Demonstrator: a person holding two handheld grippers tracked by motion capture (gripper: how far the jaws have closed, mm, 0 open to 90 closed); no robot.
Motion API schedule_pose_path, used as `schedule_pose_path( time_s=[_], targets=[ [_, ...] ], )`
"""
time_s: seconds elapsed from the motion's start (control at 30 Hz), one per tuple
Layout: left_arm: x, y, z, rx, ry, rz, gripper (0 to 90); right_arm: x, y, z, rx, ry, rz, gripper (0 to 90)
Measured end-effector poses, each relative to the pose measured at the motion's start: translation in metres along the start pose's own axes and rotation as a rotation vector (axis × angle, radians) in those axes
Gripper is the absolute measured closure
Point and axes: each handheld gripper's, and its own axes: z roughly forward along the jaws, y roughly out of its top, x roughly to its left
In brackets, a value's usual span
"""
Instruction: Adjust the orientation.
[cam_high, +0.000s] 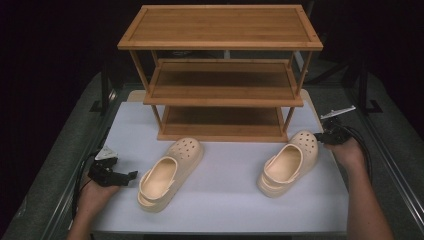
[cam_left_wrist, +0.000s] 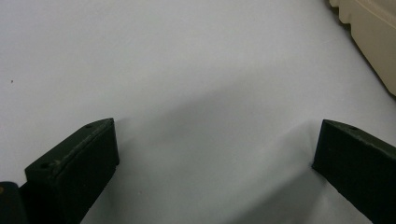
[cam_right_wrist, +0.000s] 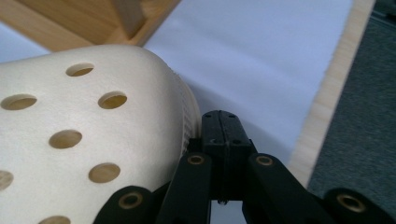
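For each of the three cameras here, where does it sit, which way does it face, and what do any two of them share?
High view: above the person's side, facing forward and down on the white table, three-tier wooden rack, two cream clogs; both forearms, left gripper and right gripper show.
Left gripper view: on the left gripper, facing down at the tabletop; its jaws stand wide apart, left clog's sole edge at top right.
Right gripper view: on the right gripper, jaws shut, beside the right clog's holed toe.
Shared: high and right gripper views both show that toe and the rack's base.
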Motion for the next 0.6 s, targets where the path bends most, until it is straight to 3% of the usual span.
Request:
schedule_pose_path(
  time_s=[0.27,0.6],
  targets=[
    [0.0,0.0,0.0,0.0,0.0,0.0,0.0,0.018,-0.005,-0.002,-0.002,0.017,-0.019,89.9],
    [0.0,0.0,0.0,-0.002,0.001,0.0,0.0,0.057,-0.006,0.001,-0.02,0.079,-0.071,90.0]
  ],
)
